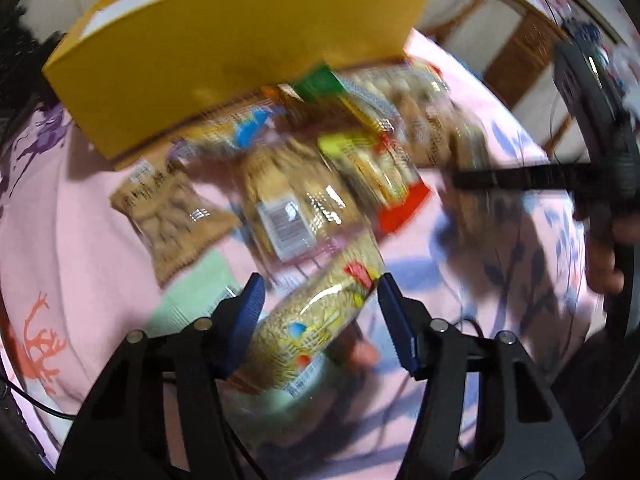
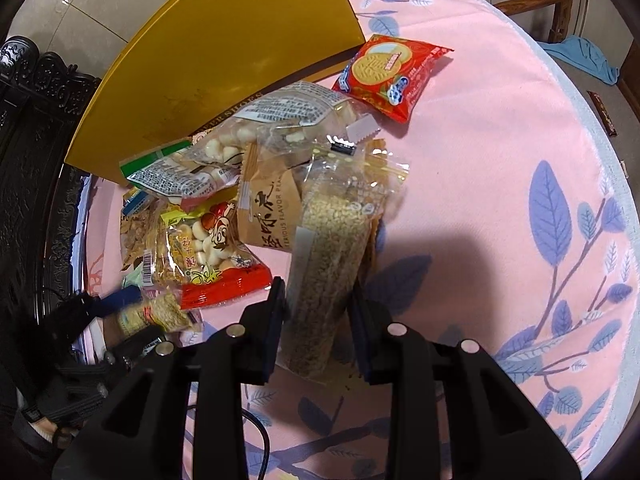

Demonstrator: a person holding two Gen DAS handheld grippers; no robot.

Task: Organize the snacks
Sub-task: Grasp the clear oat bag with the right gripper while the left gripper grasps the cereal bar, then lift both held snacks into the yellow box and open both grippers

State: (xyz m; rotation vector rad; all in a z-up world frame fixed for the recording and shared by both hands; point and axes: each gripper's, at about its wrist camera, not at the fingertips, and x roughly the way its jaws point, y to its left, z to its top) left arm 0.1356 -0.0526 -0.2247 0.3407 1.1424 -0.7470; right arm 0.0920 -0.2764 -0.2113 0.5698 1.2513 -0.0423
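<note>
A pile of snack packets lies on the pink cloth before a yellow box [image 1: 224, 56], also in the right wrist view [image 2: 224, 60]. My left gripper [image 1: 318, 292] has its jaws around a long clear packet of grain bars [image 1: 316, 320] with yellow and red print; the same packet shows between its fingers in the right wrist view [image 2: 156, 314]. My right gripper [image 2: 318, 292] is shut on a clear packet of beige puffed grain sticks [image 2: 326, 248]. A red biscuit packet [image 2: 388, 76] lies apart, beside the box.
The pile holds a brown peanut packet [image 1: 172, 216], a clear cookie bag [image 1: 288, 208], a red-edged cartoon packet [image 2: 212, 248] and a brown paper packet [image 2: 268, 208]. The round table's cloth edge [image 2: 600, 152] runs on the right. A dark carved chair [image 2: 36, 120] stands left.
</note>
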